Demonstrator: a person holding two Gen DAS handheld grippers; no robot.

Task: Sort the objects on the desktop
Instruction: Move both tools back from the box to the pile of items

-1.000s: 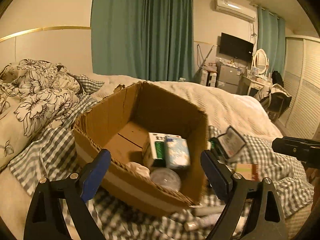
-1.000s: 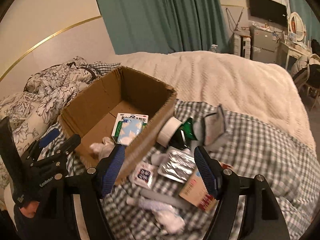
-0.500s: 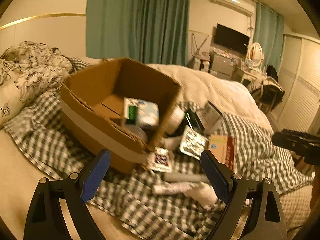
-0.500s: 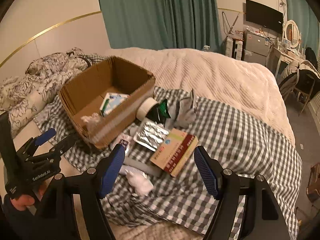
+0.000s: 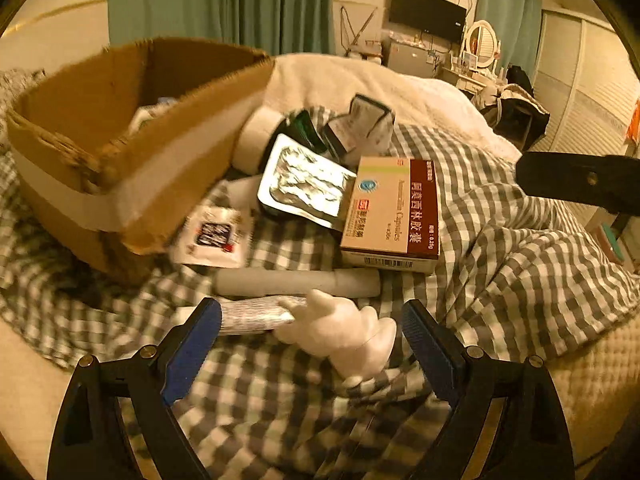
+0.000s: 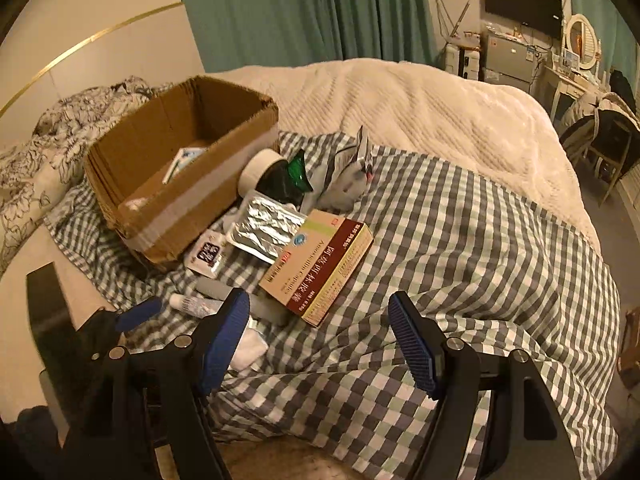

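Note:
A cardboard box with a few packets inside stands on a checked cloth on the bed. Right of it lie a white jar, a foil blister pack, a brown medicine box, a sachet, a grey stick, a small tube and a white crumpled lump. My left gripper is open, its fingers either side of the lump and tube. My right gripper is open just short of the medicine box's near corner, with nothing between its fingers.
A grey pouch and a green item lie behind the pile. A floral quilt is bunched left of the box. The cream bedspread stretches beyond. Furniture and a TV stand against the far wall.
Both grippers have come down and closer to the pile beside the box. The left one swung from over the box to the white lump and tube. Both stayed open.

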